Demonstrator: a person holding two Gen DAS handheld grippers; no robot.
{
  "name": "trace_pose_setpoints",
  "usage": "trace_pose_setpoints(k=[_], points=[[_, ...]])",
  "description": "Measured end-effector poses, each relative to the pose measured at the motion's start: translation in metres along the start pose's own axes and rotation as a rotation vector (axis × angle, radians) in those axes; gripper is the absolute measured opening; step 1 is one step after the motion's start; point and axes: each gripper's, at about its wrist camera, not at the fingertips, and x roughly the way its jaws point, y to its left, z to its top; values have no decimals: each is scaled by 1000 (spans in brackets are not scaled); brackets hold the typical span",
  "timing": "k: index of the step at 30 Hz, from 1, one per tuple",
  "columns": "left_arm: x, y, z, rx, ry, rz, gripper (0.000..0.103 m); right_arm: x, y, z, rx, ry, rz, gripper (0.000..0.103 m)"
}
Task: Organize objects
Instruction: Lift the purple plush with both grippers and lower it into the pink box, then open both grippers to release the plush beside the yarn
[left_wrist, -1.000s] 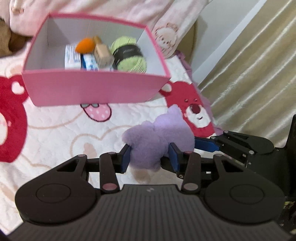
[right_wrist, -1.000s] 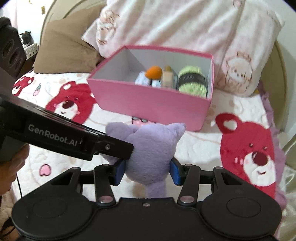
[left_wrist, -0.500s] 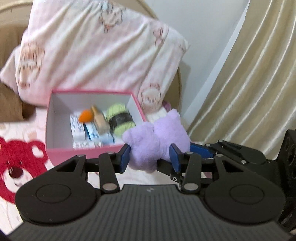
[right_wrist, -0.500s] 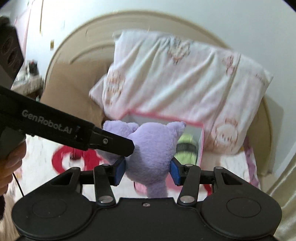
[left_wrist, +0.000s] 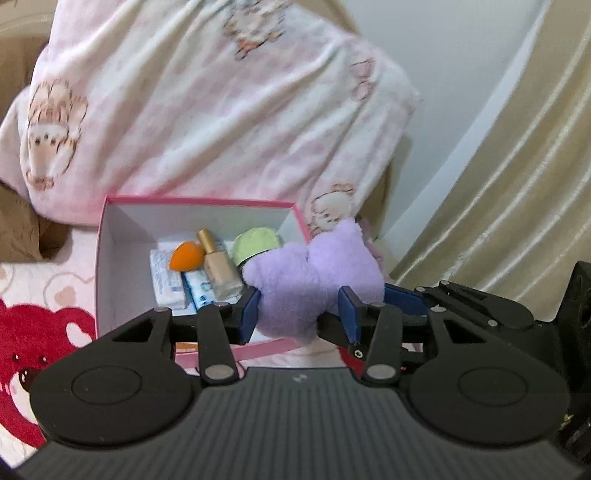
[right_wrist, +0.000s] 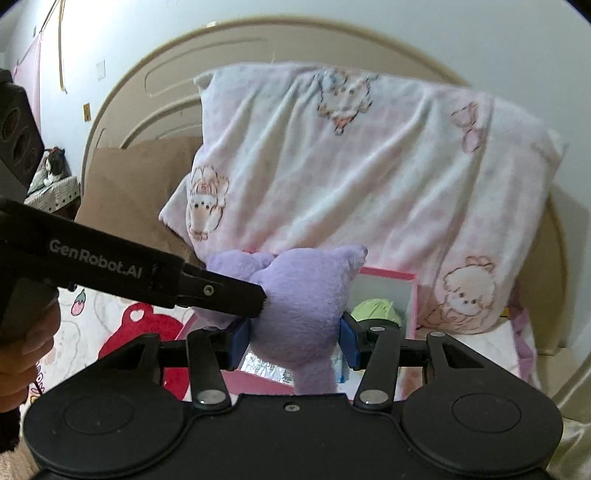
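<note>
A purple plush toy (left_wrist: 314, 280) hangs in the air, gripped from two sides. My left gripper (left_wrist: 299, 310) is shut on its lower part. My right gripper (right_wrist: 294, 339) is shut on its body (right_wrist: 303, 295), and the left gripper's finger (right_wrist: 221, 291) presses in from the left there. The plush is over the near right corner of a pink box (left_wrist: 110, 258) with white inside walls. In the box lie an orange sponge (left_wrist: 186, 254), a glass bottle with a gold cap (left_wrist: 218, 269), green yarn (left_wrist: 256, 245) and white-blue packets (left_wrist: 166, 280).
A large pink-white pillow (left_wrist: 203, 110) leans behind the box, with a brown cushion (left_wrist: 18, 229) to its left. Cream curtains (left_wrist: 517, 184) hang at the right. The bedspread with red bears (left_wrist: 37, 332) lies below. A hand (right_wrist: 22, 350) holds the left gripper.
Both grippers have lifted the plush off the bedspread and carried it forward to the box. The box now sits lower in both views, partly behind the plush.
</note>
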Motion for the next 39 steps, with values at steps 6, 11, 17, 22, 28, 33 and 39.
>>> trace_pose_setpoints(k=[6, 11, 17, 22, 28, 33, 39], points=[[52, 34, 8, -92, 27, 16, 43, 55, -18, 0, 9, 77, -1, 55], [99, 55, 0, -124, 105, 54, 43, 99, -37, -27, 136, 161, 14, 55], [132, 67, -9, -126, 124, 95, 43, 129, -42, -42, 138, 205, -3, 55], [157, 73, -20, -102, 146, 144, 43, 158, -60, -41, 147, 320, 37, 55], [168, 75, -21, -92, 149, 157, 44, 171, -50, -48, 19, 348, -13, 55], [170, 72, -27, -91, 137, 193, 45, 176, -46, -51, 2, 358, -35, 54], [155, 69, -29, -70, 124, 261, 46, 147, -37, -50, -2, 287, 0, 73]])
